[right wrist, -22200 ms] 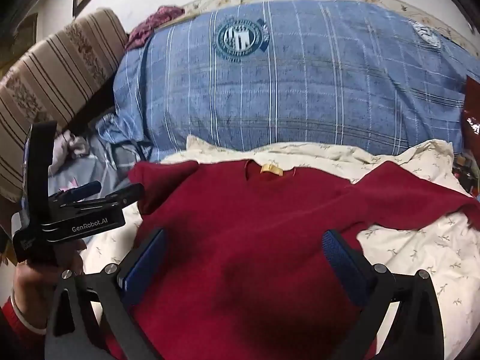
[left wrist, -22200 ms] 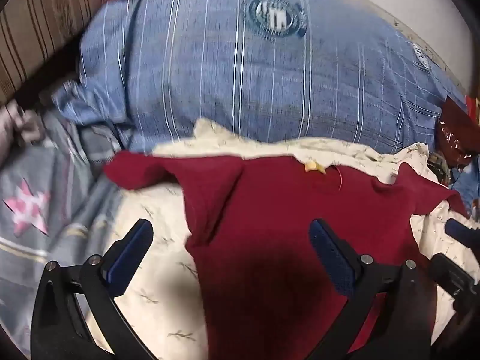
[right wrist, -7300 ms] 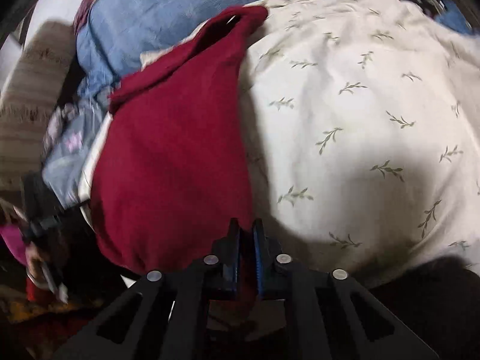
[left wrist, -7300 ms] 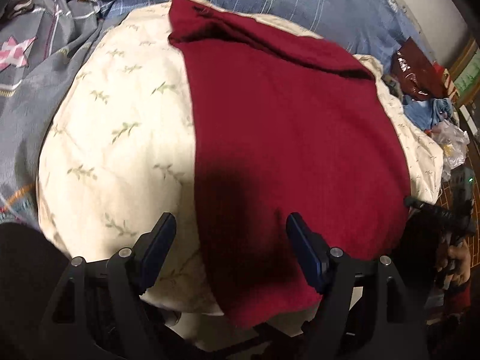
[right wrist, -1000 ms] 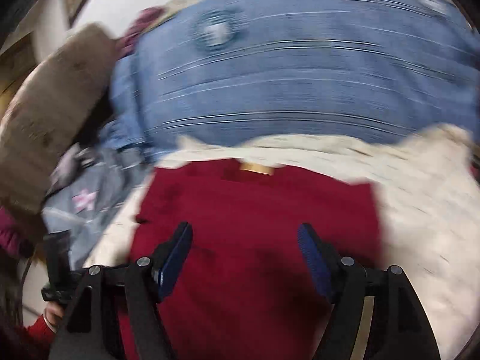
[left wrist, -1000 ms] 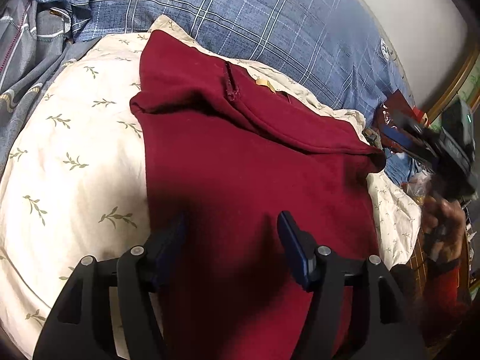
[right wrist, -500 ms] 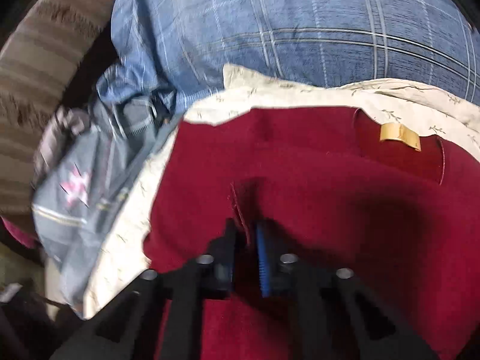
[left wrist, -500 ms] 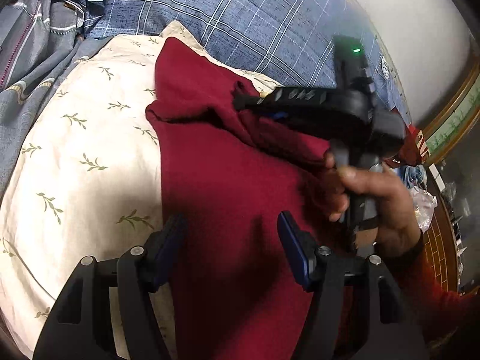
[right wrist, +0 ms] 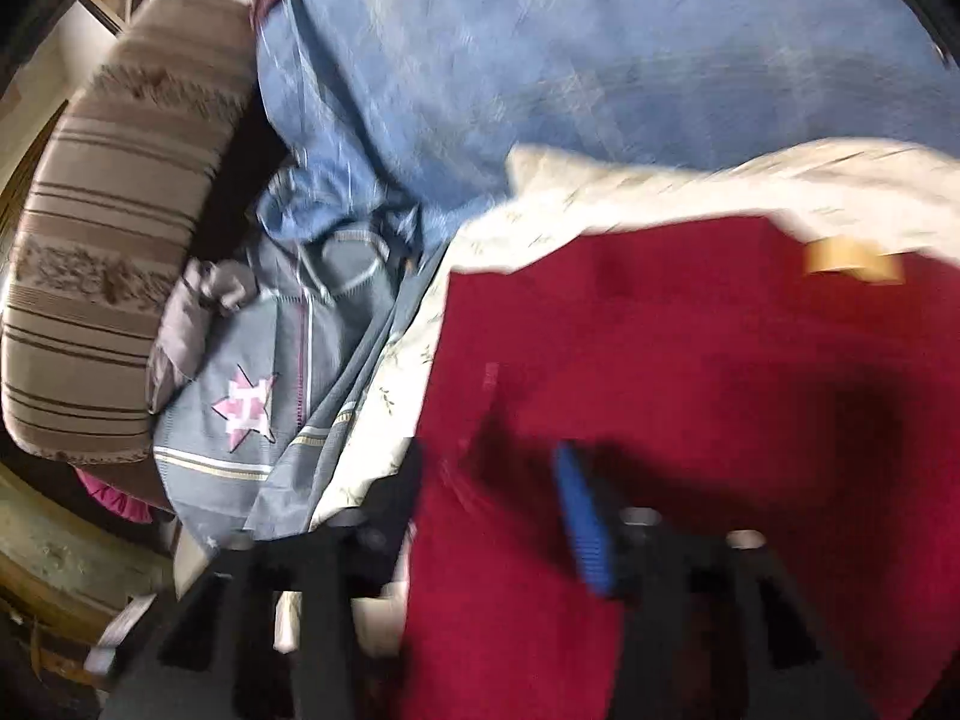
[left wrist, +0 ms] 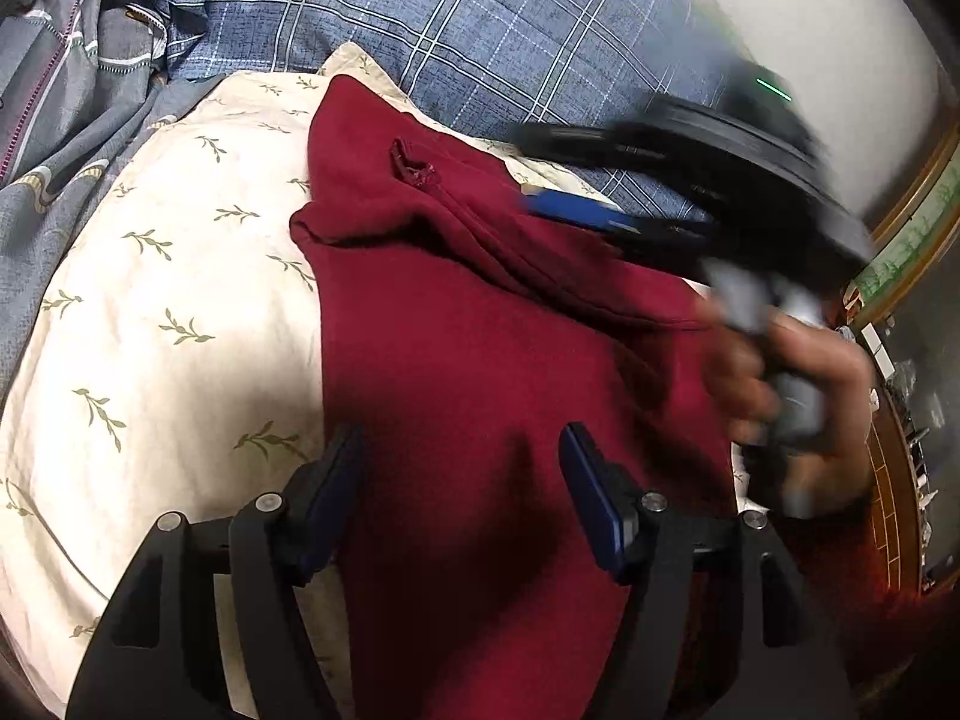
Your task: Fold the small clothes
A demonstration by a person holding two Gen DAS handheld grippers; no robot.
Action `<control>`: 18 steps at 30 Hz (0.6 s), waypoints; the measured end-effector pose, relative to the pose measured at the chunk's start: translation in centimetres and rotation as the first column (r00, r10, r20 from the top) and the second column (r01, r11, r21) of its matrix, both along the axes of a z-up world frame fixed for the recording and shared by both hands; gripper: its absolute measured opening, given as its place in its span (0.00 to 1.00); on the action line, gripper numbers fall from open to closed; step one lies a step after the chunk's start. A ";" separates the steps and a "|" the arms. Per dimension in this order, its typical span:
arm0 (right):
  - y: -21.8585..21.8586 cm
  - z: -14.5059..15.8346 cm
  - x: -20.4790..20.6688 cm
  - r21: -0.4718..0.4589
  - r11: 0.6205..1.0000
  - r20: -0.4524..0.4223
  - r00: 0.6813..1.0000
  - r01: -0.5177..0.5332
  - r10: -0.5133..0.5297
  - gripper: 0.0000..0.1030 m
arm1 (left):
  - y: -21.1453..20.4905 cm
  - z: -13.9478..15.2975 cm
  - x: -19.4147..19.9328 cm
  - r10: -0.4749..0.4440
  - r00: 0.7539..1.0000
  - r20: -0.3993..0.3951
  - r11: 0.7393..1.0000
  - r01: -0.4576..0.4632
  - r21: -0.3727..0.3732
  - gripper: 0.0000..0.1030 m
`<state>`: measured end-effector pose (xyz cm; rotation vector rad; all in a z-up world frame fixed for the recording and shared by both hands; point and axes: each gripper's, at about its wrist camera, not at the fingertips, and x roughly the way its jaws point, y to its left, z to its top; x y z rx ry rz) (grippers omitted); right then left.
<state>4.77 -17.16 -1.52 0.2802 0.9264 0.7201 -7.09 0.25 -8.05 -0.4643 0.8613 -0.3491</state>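
Hovering both tools spread and empty, left tool (left wrist: 459, 480) and right tool (right wrist: 486, 501), I judge the soft, limp red sweater (left wrist: 480, 360) on the bed's cream quilt (left wrist: 150, 300) best pinched at its hem corners.

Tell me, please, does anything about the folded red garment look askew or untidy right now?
Yes: the sleeve end folded across the red sweater sits bunched and puckered near its top edge, and the fold runs diagonally rather than square.

dim, warm | fisheye-bent edges | right wrist view smeared (motion blur)
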 end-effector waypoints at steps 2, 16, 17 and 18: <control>-4.6 1.8 -2.0 -0.052 0.994 0.069 0.993 0.098 -0.094 0.68 | 0.0 0.1 -0.1 0.002 1.000 0.003 1.000 -0.002 0.003 0.64; -26.6 -6.8 6.9 0.141 0.845 -0.306 0.835 0.515 -0.458 0.60 | -0.4 -0.2 0.1 0.036 0.999 0.015 0.997 -0.037 0.066 0.68; -26.2 -7.0 7.5 0.123 0.849 -0.295 0.836 0.513 -0.463 0.58 | -0.3 -0.3 0.2 0.041 0.999 0.010 0.997 -0.042 0.067 0.70; -26.1 -7.1 8.0 0.111 0.849 -0.281 0.836 0.516 -0.471 0.52 | -0.2 -0.4 0.3 0.043 0.999 0.004 0.997 -0.043 0.063 0.70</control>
